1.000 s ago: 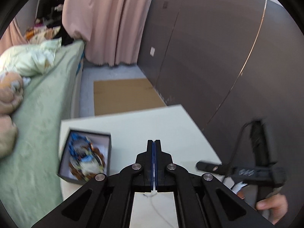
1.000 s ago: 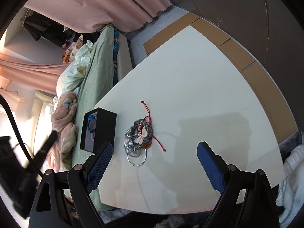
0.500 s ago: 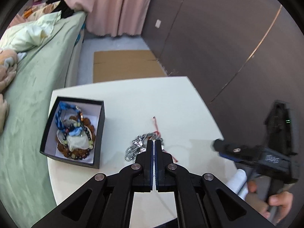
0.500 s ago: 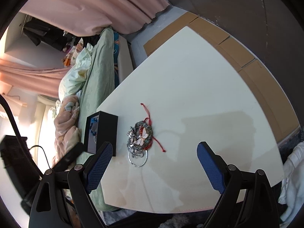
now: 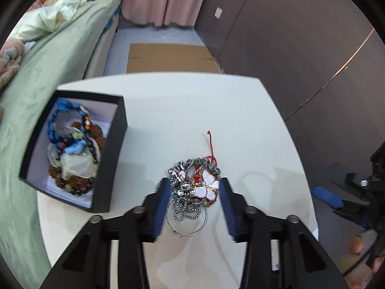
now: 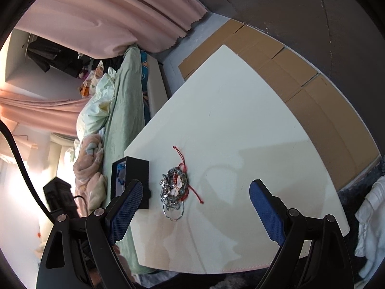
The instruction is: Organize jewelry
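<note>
A black, square, open-topped cardboard box with a white lining [image 5: 72, 149] sits at the left of the left wrist view, on the near left part of a cream-white table with rounded corners [image 5: 187, 110]. Inside it lie a blue braided cord bracelet [image 5: 56, 126], a string of brown and dark beads [image 5: 77, 184] along the lower wall, and a pale translucent pouch [image 5: 75, 166] in the middle, all overlapping.

At the frame's lower centre, a tangled heap of loose jewelry [image 5: 193, 187] rests on the bare tabletop, apart from the box: silver chains, a thin silver hoop, a ring of grey beads, a white butterfly pendant and a red cord trailing toward the upper part of the frame.

The left gripper [image 5: 192, 187], black with blue pads, has its jaws opening on either side of the heap, the pads not visibly pressing it.

In the right wrist view the same box [image 6: 134, 183] stands at the lower left, the heap [image 6: 174, 190] just right of it. The right gripper [image 6: 195, 200] hangs above the table with jaws spread wide and empty.
</note>
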A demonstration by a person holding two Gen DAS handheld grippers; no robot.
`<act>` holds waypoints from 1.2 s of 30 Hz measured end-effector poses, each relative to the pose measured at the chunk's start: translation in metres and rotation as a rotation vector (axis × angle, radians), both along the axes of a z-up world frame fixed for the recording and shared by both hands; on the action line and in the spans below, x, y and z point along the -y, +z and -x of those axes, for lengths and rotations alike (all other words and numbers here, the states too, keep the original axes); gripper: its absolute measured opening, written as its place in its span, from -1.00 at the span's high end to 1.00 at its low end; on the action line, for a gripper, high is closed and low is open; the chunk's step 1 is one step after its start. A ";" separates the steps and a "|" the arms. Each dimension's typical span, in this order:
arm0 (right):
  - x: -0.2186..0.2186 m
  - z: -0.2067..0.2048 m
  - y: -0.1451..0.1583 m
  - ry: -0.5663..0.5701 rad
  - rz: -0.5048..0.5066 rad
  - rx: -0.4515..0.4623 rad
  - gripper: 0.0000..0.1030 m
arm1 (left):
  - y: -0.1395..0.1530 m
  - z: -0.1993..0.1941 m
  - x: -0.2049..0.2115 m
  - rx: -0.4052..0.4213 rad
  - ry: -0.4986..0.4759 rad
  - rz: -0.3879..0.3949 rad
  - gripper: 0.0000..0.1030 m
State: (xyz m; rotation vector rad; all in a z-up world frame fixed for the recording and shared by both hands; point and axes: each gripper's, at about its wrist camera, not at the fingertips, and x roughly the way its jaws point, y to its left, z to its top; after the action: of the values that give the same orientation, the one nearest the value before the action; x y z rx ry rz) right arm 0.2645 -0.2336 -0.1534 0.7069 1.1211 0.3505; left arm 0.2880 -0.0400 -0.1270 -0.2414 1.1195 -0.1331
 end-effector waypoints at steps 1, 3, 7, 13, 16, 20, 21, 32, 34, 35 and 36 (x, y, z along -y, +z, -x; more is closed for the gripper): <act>0.000 -0.001 0.000 -0.002 -0.002 0.000 -0.78 | -0.005 -0.003 0.001 -0.008 0.003 -0.013 0.28; 0.000 -0.002 0.000 -0.002 -0.006 -0.003 -0.78 | -0.012 -0.006 0.002 -0.018 0.011 -0.027 0.29; 0.002 -0.004 -0.001 -0.002 -0.013 -0.006 -0.78 | -0.023 -0.013 0.002 -0.041 0.029 -0.055 0.29; -0.001 -0.004 -0.001 0.001 -0.017 -0.001 -0.78 | -0.035 -0.022 0.004 -0.054 0.045 -0.117 0.54; -0.001 -0.003 -0.001 0.003 -0.018 -0.005 -0.78 | -0.031 -0.023 0.001 -0.057 0.058 -0.107 0.66; -0.001 -0.003 -0.002 0.003 -0.018 -0.008 -0.78 | -0.020 -0.021 -0.001 -0.032 0.053 -0.119 0.67; -0.001 -0.003 -0.003 0.004 -0.018 -0.008 -0.78 | -0.016 -0.020 -0.002 -0.028 0.052 -0.116 0.67; -0.007 -0.001 -0.005 0.023 -0.015 -0.015 -0.78 | 0.039 -0.012 -0.006 0.089 0.039 -0.107 0.68; -0.010 -0.001 -0.006 0.030 -0.012 -0.018 -0.78 | 0.060 -0.006 -0.007 0.124 0.034 -0.104 0.69; -0.012 -0.002 -0.006 0.035 -0.010 -0.019 -0.78 | 0.068 -0.004 -0.009 0.138 0.031 -0.103 0.73; -0.014 -0.003 -0.007 0.039 -0.007 -0.020 -0.78 | 0.075 -0.002 -0.009 0.151 0.029 -0.103 0.73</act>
State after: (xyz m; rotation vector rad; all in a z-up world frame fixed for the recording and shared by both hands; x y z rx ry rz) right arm 0.2672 -0.2198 -0.1599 0.6972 1.1544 0.3812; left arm 0.2905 -0.0307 -0.0516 -0.1531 0.9697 -0.0660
